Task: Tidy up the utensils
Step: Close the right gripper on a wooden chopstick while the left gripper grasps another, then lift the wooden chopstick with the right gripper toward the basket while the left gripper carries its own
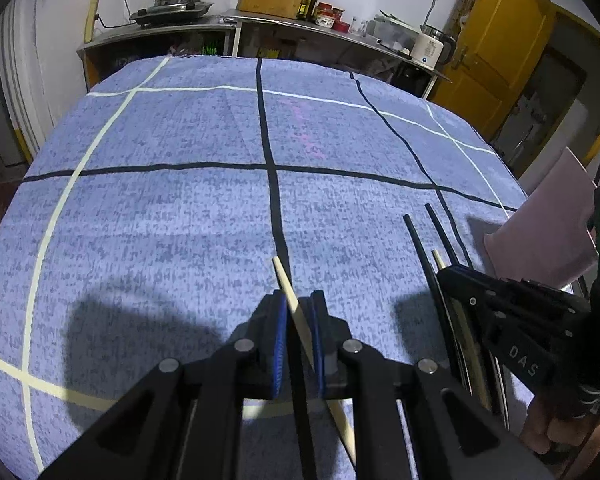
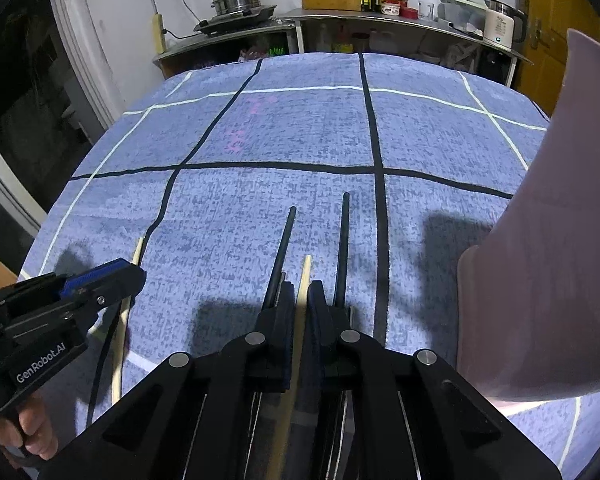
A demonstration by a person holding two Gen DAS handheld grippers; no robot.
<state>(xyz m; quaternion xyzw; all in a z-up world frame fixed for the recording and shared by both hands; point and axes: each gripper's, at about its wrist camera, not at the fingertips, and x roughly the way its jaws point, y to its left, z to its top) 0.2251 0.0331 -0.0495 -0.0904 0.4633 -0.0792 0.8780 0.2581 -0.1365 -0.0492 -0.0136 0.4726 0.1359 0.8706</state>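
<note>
My left gripper (image 1: 299, 298) is shut on a pale wooden chopstick (image 1: 285, 280), which runs slantwise between the blue pads, tip pointing away over the blue cloth. My right gripper (image 2: 302, 286) is shut on a second pale chopstick (image 2: 306, 270). Two black chopsticks (image 2: 286, 236) (image 2: 344, 232) run forward on either side of its fingers; whether they are gripped or lie underneath I cannot tell. In the left wrist view the right gripper (image 1: 444, 274) sits at the right with the black chopsticks (image 1: 414, 236) beside it. The left gripper (image 2: 138, 270) shows at the left of the right wrist view.
The table (image 1: 160, 220) carries a blue cloth marked with black and white tape lines. A pink flat-sided object (image 2: 540, 240) stands close to the right of my right gripper. Behind the table runs a steel counter (image 1: 260, 20) with pots, bottles and a kettle.
</note>
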